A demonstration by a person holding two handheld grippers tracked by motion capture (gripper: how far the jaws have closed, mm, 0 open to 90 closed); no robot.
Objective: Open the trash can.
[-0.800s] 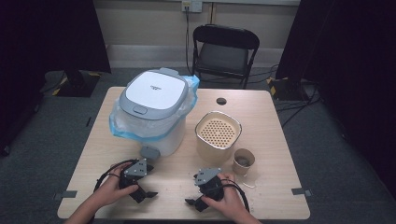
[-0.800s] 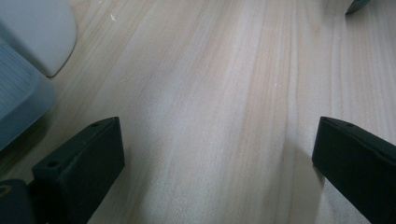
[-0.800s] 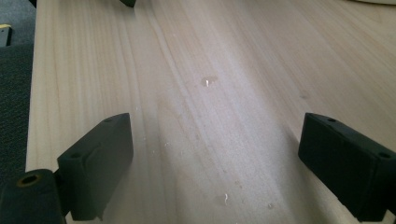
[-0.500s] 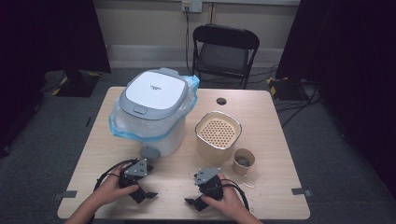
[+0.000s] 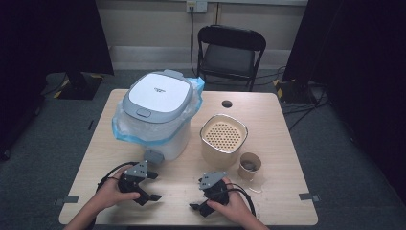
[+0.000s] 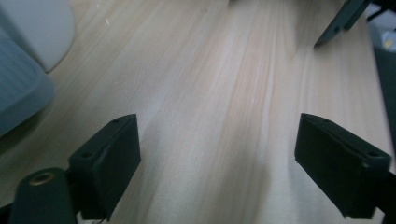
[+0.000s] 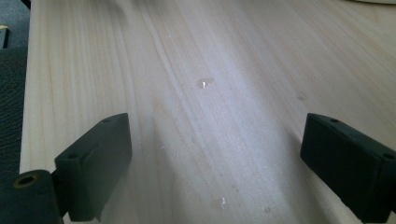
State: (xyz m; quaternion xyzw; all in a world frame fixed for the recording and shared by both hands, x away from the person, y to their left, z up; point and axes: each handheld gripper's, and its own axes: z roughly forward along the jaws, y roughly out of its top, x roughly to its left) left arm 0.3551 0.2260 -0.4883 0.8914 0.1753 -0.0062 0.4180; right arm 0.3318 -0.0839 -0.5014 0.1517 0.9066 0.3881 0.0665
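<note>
We have not started: our left gripper (image 5: pixel 146 191) and right gripper (image 5: pixel 200 207) rest on the surface (image 5: pixel 182 182) near its front edge, jaws wide open and empty. The nearest thing, the rice cooker (image 5: pixel 155 112), sits lid down behind the left gripper, untouched

A black folding chair (image 5: pixel 231 50) stands behind the wooden table (image 5: pixel 277 120) on grey carpet (image 5: pixel 335 143), flanked by dark curtains (image 5: pixel 354 52).

The right gripper (image 7: pixel 217 168) is hovering low over the pale wooden tabletop (image 7: pixel 233 70), its two black jaws standing wide apart with nothing but bare wood between them.
</note>
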